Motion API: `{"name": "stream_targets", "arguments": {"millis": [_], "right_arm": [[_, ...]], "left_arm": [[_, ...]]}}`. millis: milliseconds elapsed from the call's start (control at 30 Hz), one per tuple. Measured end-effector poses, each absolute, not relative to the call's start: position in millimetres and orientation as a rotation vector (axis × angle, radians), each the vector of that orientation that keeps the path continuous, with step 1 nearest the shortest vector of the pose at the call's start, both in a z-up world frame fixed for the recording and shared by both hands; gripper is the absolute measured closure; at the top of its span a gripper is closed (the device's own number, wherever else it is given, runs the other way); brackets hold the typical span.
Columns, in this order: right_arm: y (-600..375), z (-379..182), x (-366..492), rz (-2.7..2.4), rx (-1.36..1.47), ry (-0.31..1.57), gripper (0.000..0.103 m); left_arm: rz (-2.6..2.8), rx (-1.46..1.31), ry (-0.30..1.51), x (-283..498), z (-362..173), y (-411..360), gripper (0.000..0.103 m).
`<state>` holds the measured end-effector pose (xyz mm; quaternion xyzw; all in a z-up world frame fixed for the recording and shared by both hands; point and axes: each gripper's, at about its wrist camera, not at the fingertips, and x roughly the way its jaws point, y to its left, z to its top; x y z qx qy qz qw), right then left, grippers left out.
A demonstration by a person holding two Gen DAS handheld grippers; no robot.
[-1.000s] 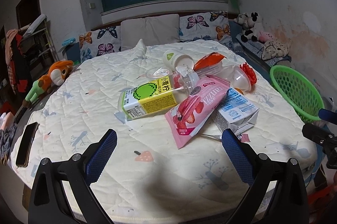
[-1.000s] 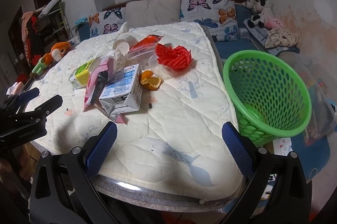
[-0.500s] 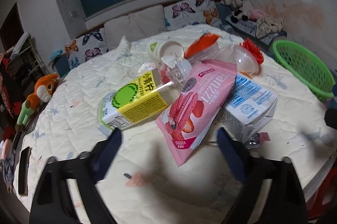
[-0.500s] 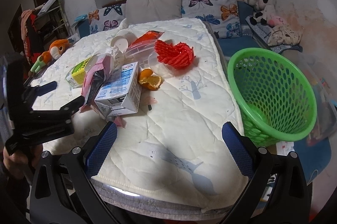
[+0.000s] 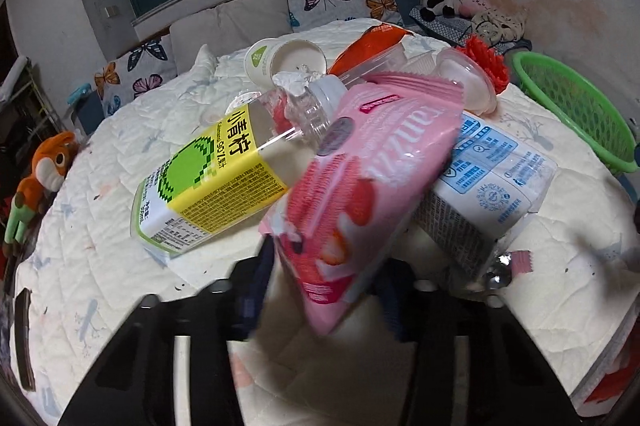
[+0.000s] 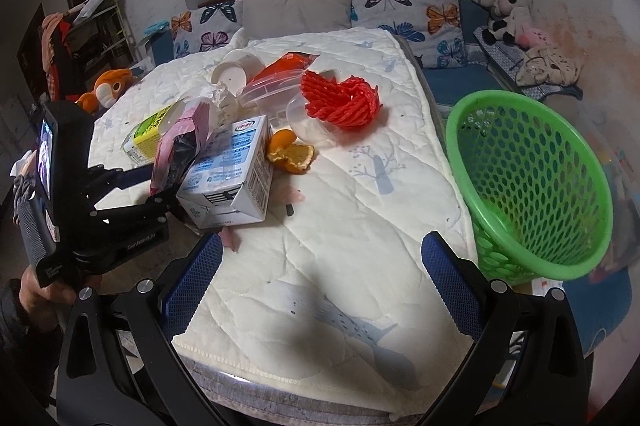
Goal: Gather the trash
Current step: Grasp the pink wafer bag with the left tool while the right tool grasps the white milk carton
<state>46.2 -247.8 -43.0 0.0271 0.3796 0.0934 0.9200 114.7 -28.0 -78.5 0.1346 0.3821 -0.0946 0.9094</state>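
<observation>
Left tongs [image 5: 324,290] straddle the pink wrapper [image 5: 360,185], grip unclear; right tongs [image 6: 320,274] spread wide, empty.

Left claw [image 5: 320,290] narrowed — right claw [image 6: 320,278] spread wide.

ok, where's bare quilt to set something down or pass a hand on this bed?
Free: the near strip of quilt between the right tool and the milk carton, running to the green basket. Also the far stretch behind the red foam net, toward the pillows. Crowded: the pile around the pink wrapper and yellow bottle, where the left tool is working.
</observation>
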Motion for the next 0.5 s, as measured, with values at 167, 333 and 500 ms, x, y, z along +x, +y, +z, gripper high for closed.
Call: {"name": "stream_targets", "arguments": {"millis": [167,333,500], "right_arm": [[-239.3,-40.4,52.2,0.230,0.056,0.782,0.004],[-223.5,-36.9,62.1,0.288,0.033,0.785,0.006],[-205.9,-37.0,78.8,0.369,0.029,0.810,0.012]], "left_arm": [[-0.195,0.230,0.770,103.8,-70.7,-20.3,0.076],[-0.189,0.163,0.760,89.4,-59.8,-5.7,0.081],[-0.181,0.084,0.750,74.8,-48.7,15.7,0.082]]}}
